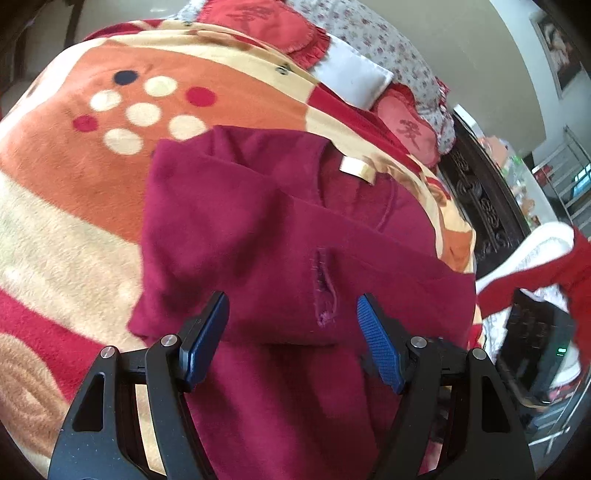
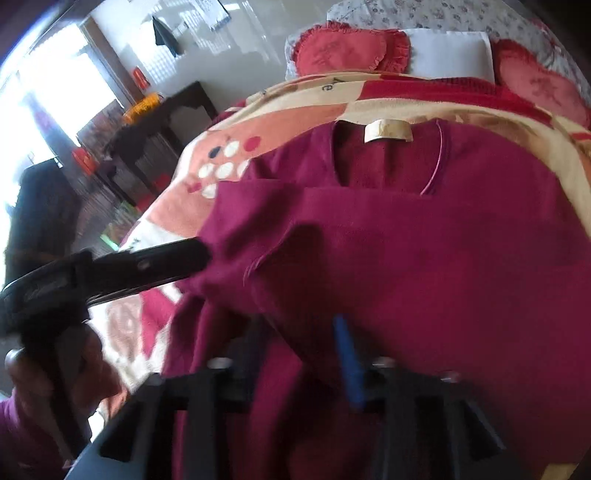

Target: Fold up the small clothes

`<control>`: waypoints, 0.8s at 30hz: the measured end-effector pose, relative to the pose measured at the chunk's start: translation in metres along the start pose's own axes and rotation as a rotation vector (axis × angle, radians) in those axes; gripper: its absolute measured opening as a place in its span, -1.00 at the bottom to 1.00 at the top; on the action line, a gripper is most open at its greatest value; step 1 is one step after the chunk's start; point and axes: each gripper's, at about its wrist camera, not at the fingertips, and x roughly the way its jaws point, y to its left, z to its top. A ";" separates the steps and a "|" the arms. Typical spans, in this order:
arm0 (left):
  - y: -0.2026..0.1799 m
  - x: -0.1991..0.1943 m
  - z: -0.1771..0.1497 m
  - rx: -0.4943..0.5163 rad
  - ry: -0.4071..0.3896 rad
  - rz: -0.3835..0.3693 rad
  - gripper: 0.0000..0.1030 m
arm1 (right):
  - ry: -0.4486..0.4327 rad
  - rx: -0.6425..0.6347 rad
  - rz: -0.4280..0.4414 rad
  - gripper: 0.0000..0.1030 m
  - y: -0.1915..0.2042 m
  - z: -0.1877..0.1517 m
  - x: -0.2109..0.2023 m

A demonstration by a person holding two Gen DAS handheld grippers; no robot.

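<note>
A maroon knit top [image 1: 280,236] lies on a patterned blanket [image 1: 74,177] on a bed, one side folded over, its beige neck label [image 1: 356,168] showing. My left gripper [image 1: 291,325] hovers just above the top, jaws wide apart and empty. In the right wrist view the top [image 2: 424,251] fills the frame, neck label [image 2: 388,131] at the far side. My right gripper [image 2: 306,354] is blurred and partly covered by the cloth; a blue pad [image 2: 349,358] shows with fabric draped over the fingers. The left gripper [image 2: 110,266] shows at the left edge of the top.
Red pillows [image 1: 258,22] and a white pillow [image 1: 351,77] lie at the head of the bed. A dark carved footboard [image 1: 480,199] and red and white clothes [image 1: 535,258] are to the right. A dark table [image 2: 159,125] stands beyond the bed.
</note>
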 end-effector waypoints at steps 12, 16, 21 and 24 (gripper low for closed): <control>-0.043 0.060 0.002 0.122 0.103 -0.008 -0.01 | -0.197 0.195 -0.089 -0.03 -0.062 -0.041 -0.114; -0.064 0.064 0.009 0.202 0.126 0.028 -0.62 | -0.254 0.256 -0.130 -0.03 -0.085 -0.051 -0.141; -0.092 0.020 0.039 0.254 0.040 -0.015 -0.67 | -0.323 0.358 -0.163 0.00 -0.116 -0.059 -0.172; -0.106 -0.018 0.063 0.274 -0.047 -0.024 -0.68 | -0.335 0.378 -0.187 0.01 -0.127 -0.062 -0.179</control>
